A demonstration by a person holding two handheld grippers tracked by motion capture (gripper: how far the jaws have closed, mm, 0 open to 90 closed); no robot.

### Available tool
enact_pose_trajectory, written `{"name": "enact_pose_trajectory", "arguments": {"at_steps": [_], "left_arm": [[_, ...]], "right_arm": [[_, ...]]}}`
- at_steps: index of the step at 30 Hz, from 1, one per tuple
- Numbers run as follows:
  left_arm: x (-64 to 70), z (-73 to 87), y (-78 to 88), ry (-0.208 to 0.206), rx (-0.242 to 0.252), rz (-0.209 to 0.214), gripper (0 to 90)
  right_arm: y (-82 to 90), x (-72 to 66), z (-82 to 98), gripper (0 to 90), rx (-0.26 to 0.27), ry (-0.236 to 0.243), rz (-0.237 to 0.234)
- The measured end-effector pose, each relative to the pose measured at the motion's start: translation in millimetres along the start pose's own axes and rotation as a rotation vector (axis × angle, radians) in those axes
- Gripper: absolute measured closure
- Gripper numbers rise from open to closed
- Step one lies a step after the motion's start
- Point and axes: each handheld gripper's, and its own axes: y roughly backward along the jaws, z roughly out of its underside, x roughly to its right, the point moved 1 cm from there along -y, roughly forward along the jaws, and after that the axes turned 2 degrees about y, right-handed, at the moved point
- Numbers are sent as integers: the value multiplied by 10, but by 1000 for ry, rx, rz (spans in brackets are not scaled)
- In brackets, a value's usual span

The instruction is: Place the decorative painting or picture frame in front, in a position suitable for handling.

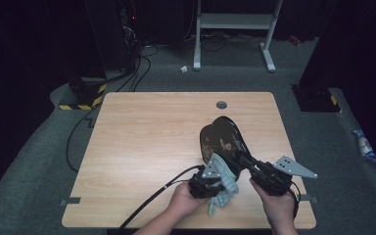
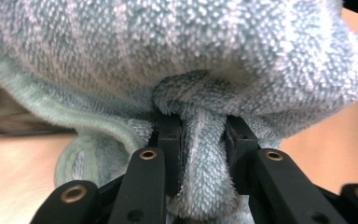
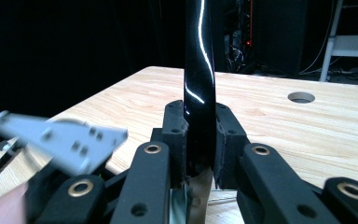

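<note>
Pale blue-grey terry cloth (image 2: 200, 56), bunched and pinched between the left gripper (image 1: 210, 182) fingers (image 2: 170, 140), pressed to the plate's lower face, apparently for wiping. Black lacquered plate (image 1: 223, 142), decorated, clamped by its rim in the right gripper (image 3: 200, 135) fingers (image 3: 175, 135), tilted above the desk (image 1: 142, 137), presumably steadied for cleaning.

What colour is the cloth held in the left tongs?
Pale grey-blue cloth, with faint lighter stripes; the left gripper view shows it best.
</note>
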Motion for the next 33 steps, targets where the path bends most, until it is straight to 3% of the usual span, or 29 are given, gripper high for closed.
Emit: {"name": "enact_pose_trajectory", "arguments": {"at_steps": [4,7,10,13,16,18,21,22,23,28,30,33], "left_arm": [[66,-16,-33,-15,-8,13,726],[-5,-5,-22,3,-7,14,726],[-154,30,28,17,-8,-30,725],[-360,52,93,74,2,-80,726],[-630,40,197,162,22,-137,727],[-658,18,243,175,41,-130,727],[-586,-57,307,158,76,-108,728],[-479,-115,305,125,80,-91,728],[-479,-115,305,125,80,-91,728],[-157,-226,229,36,61,-59,728],[-6,-254,216,-1,59,-22,728],[112,-276,202,-32,56,-5,727]], "right_arm": [[-2,-5,1,776,1,3,-5],[0,0,1,777,-1,1,-3],[3,14,3,778,-1,-2,3],[7,19,5,778,-1,-3,4],[3,15,4,778,0,-3,4],[3,16,4,778,0,-4,4],[3,21,4,779,0,-6,4],[2,22,4,779,0,-6,4],[2,22,4,779,0,-6,4],[-1,13,3,779,0,-7,8],[0,24,5,779,2,-10,5],[-1,21,4,779,0,-9,3]]}}
